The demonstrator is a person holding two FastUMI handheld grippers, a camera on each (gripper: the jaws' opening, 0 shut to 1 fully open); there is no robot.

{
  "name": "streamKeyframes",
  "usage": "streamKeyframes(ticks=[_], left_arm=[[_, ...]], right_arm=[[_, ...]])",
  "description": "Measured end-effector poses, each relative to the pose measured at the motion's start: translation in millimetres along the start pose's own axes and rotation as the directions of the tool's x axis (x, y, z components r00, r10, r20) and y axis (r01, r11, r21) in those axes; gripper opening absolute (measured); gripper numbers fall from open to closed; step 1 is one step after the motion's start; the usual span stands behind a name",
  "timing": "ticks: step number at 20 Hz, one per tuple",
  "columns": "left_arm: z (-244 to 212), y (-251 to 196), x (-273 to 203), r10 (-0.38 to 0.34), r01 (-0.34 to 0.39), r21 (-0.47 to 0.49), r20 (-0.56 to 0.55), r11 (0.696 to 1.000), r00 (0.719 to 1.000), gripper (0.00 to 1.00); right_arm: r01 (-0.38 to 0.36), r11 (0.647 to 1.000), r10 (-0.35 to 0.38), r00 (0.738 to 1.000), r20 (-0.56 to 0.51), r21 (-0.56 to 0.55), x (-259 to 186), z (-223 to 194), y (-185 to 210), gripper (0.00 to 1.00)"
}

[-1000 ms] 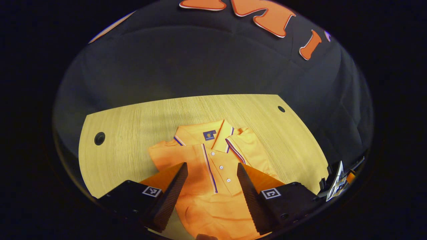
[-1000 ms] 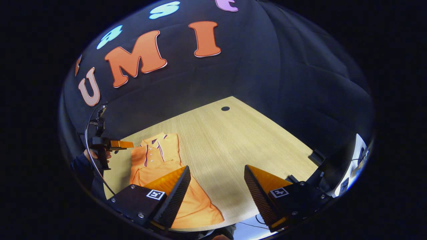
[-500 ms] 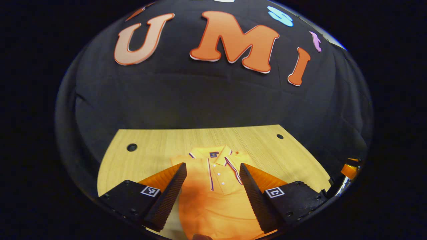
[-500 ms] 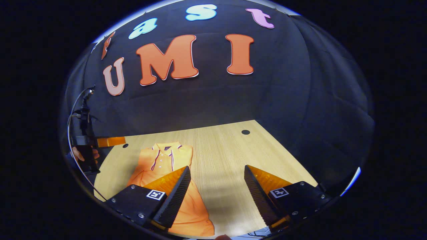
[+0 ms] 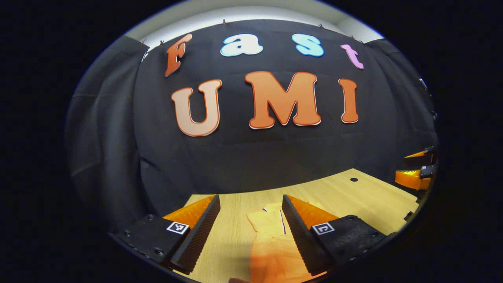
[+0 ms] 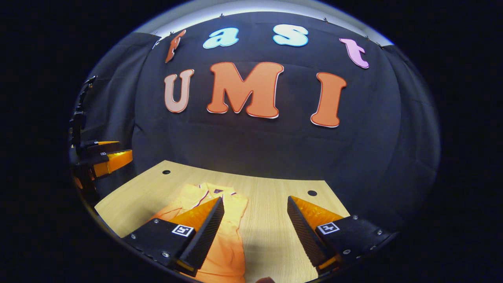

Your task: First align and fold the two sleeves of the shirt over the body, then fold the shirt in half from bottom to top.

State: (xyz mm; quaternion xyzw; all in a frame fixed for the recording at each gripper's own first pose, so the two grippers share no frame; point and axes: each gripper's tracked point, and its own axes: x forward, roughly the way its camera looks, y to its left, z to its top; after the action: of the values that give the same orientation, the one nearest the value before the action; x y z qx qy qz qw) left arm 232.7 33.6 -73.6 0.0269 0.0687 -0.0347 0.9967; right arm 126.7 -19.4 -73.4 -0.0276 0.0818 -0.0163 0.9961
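An orange polo shirt (image 5: 271, 243) lies flat on the wooden table (image 5: 373, 200), its sleeves folded in over the body and its collar toward the far wall. In the left gripper view my left gripper (image 5: 250, 198) is open and held up above the near part of the shirt, with nothing between its fingers. My right gripper (image 5: 416, 173) shows at the far right edge there. In the right gripper view the shirt (image 6: 232, 236) sits low and left, partly behind the left finger. My right gripper (image 6: 255, 199) is open over the table (image 6: 271, 220). The left gripper (image 6: 106, 157) hovers at the left.
The table has round cable holes, one at the back right (image 5: 354, 179) and two in the right gripper view (image 6: 166, 172) (image 6: 312, 193). The black cloth wall rises right behind the table's far edge. Bare wood lies to the right of the shirt.
Both grippers have tipped up and pulled back from the shirt. The shirt has slid low in both views and much more wall shows. Both stayed open.
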Motion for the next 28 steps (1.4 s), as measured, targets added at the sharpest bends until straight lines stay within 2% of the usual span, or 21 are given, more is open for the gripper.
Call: streamKeyframes(ticks=[7,10,14,15,17,20,22,24,28], left_arm=[[-8,3,-86,0.118,-0.116,-0.043,0.045,0.992,0.992,0.97],[-40,-16,-98,0.077,-0.078,-0.027,-0.035,0.997,0.996,0.97],[-98,-31,-97,0.006,-0.024,-0.087,-0.195,0.996,0.981,0.98],[-113,-37,-98,-0.028,0.002,-0.105,-0.248,0.995,0.968,0.98],[-145,-39,-99,-0.049,0.004,-0.131,-0.344,0.991,0.938,0.98],[-175,-34,-101,-0.05,-0.011,-0.143,-0.422,0.99,0.905,0.98],[-194,-29,-102,-0.04,-0.022,-0.126,-0.47,0.992,0.882,0.98],[-218,-28,-117,-0.042,-0.025,-0.117,-0.536,0.993,0.843,0.98],[-271,-19,-136,-0.026,-0.036,-0.082,-0.65,0.996,0.759,0.98]], right_arm=[[-0.089,0.996,0.088,0.994,0.063,0.016,-26,-7,19,0.99],[-0.107,0.994,0.107,0.994,0.036,-0.01,-34,-28,20,0.99],[-0.14,0.99,0.139,0.98,-0.143,0.003,-42,-89,23,0.99],[-0.137,0.991,0.135,0.971,-0.196,0.002,-36,-101,25,1.0],[-0.143,0.99,0.14,0.941,-0.307,0.012,-34,-134,27,1.0],[-0.155,0.987,0.161,0.902,-0.4,0.048,-53,-173,30,1.0],[-0.151,0.986,0.169,0.877,-0.449,0.076,-49,-180,38,1.0],[-0.143,0.984,0.177,0.851,-0.495,0.106,-46,-191,47,1.0],[-0.156,0.969,0.242,0.767,-0.594,0.193,-54,-208,68,1.0]])
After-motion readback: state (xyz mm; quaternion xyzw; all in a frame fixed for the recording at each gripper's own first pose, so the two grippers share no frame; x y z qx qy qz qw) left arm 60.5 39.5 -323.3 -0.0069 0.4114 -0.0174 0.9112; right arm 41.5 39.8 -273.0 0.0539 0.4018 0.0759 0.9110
